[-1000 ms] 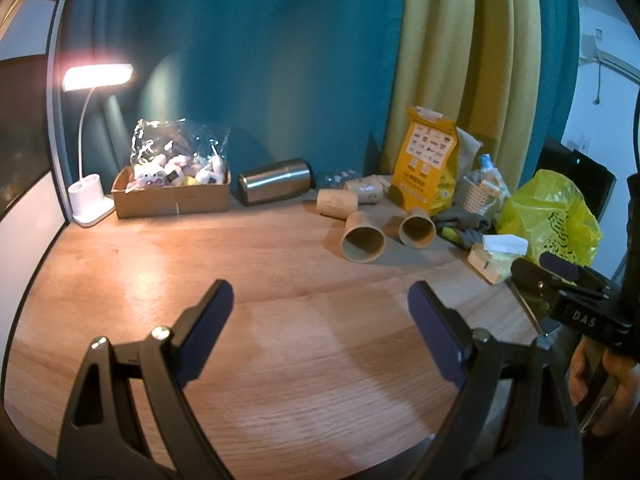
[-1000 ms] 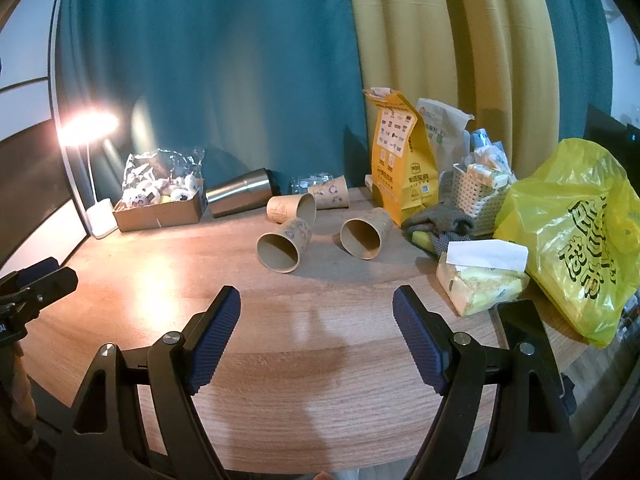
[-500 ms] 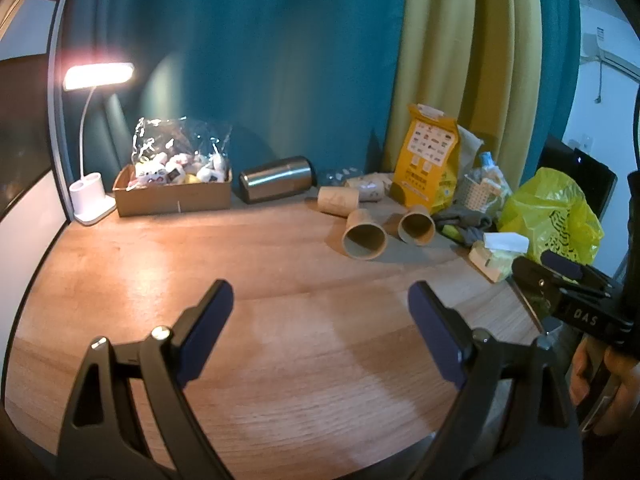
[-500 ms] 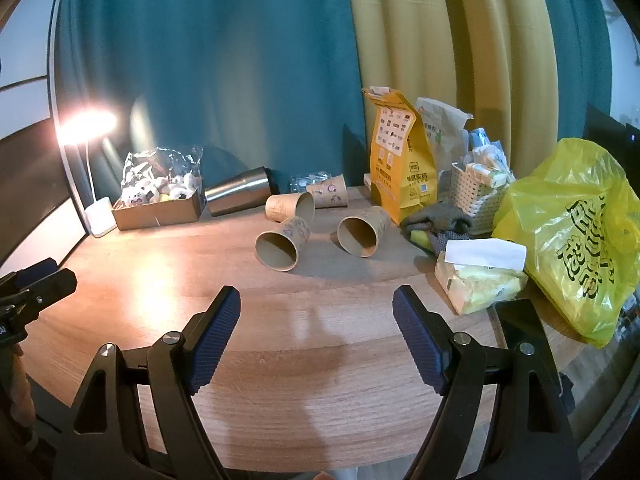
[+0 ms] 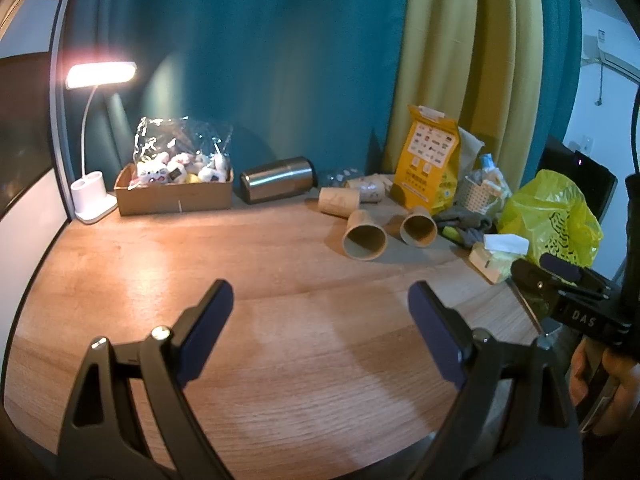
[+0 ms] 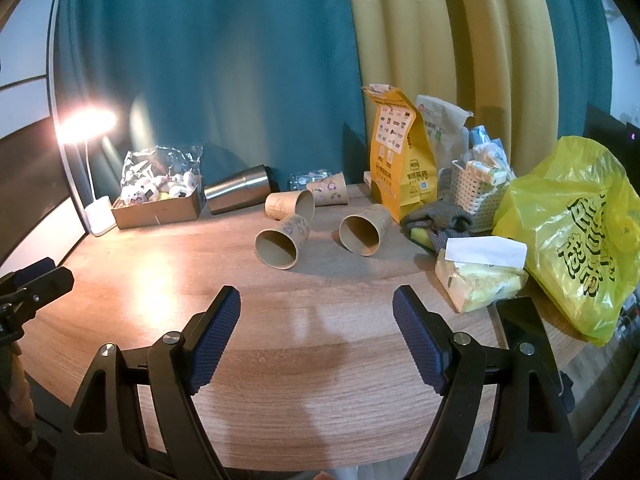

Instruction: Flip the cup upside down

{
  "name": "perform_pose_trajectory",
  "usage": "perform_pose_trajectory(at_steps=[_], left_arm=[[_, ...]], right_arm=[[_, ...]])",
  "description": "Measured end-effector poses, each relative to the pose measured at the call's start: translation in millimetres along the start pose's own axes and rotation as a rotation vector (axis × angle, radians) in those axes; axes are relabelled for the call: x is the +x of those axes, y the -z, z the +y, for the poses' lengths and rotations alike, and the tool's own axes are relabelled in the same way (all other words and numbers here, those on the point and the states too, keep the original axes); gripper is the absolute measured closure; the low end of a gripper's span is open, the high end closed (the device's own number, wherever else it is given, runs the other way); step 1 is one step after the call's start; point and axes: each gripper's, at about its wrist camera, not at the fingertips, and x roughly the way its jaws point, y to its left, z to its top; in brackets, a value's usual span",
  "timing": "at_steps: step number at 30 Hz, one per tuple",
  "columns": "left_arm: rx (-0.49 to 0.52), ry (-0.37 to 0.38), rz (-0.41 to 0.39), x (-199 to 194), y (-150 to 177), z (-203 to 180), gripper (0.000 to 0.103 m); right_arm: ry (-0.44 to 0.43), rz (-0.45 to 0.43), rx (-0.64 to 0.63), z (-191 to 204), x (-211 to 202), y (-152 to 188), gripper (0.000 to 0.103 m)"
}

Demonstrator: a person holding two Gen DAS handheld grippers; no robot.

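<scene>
Several brown paper cups lie on their sides at the back of the wooden table point(image 6: 320, 360). The nearest cup point(image 6: 282, 240) point(image 5: 364, 236) has its mouth toward me. A second cup point(image 6: 364, 230) point(image 5: 418, 226) lies to its right. Two more cups point(image 6: 290, 204) point(image 6: 330, 188) lie behind them. My left gripper point(image 5: 320, 320) is open and empty over the table's near part. My right gripper point(image 6: 316, 324) is open and empty, well short of the cups. Its body also shows in the left wrist view point(image 5: 568, 292).
A steel tumbler point(image 6: 240, 192) lies on its side by a cardboard box of toys point(image 6: 160, 204) and a lit lamp point(image 5: 100, 76). An orange bag point(image 6: 396, 160), a white basket point(image 6: 476, 192), a tissue pack point(image 6: 480, 276) and a yellow plastic bag point(image 6: 576, 232) crowd the right.
Both grippers have drifted slightly back and left; the cups sit a little farther in view. Nothing on the table moved. Both jaws stay open.
</scene>
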Motion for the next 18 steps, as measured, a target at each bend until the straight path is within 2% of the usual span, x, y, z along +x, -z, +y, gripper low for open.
perform_pose_trajectory(at_steps=[18], left_arm=[[-0.002,0.001,0.000,-0.3,1.2,1.5,0.013]], right_arm=[[0.004,0.005,-0.001,-3.2,-3.4,3.1,0.022]])
